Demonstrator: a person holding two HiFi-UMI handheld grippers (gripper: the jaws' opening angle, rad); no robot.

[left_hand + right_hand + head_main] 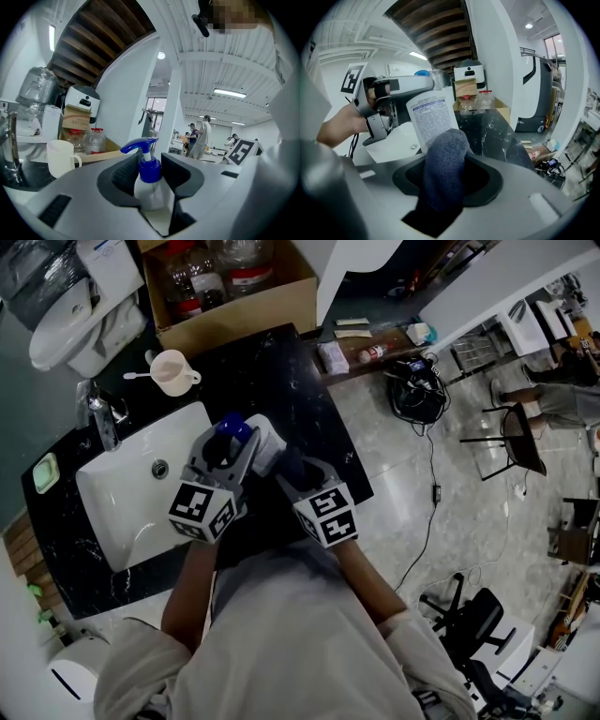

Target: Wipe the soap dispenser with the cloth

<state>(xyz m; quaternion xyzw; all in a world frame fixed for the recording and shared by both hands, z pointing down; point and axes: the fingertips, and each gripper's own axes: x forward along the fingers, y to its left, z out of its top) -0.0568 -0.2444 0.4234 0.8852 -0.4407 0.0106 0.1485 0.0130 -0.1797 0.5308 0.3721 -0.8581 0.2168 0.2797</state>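
A white soap dispenser [151, 192] with a blue pump top sits between the jaws of my left gripper [151, 180], which is shut on it and holds it tilted above the sink edge. In the head view the dispenser [262, 442] pokes out of the left gripper [225, 451]. My right gripper [447, 176] is shut on a dark blue-grey cloth [443, 173]. The cloth's bunched end presses against the printed label on the dispenser [433, 117]. From above, the right gripper [298, 474] sits just right of the bottle, with the cloth [289, 465] between them.
A white sink [141, 484] with a chrome tap [101, 418] is set in a black marble counter [291, 381]. A white cup [173, 371] stands behind it, and a cardboard box of bottles [230, 287] is at the back. A green soap dish [44, 472] lies at left.
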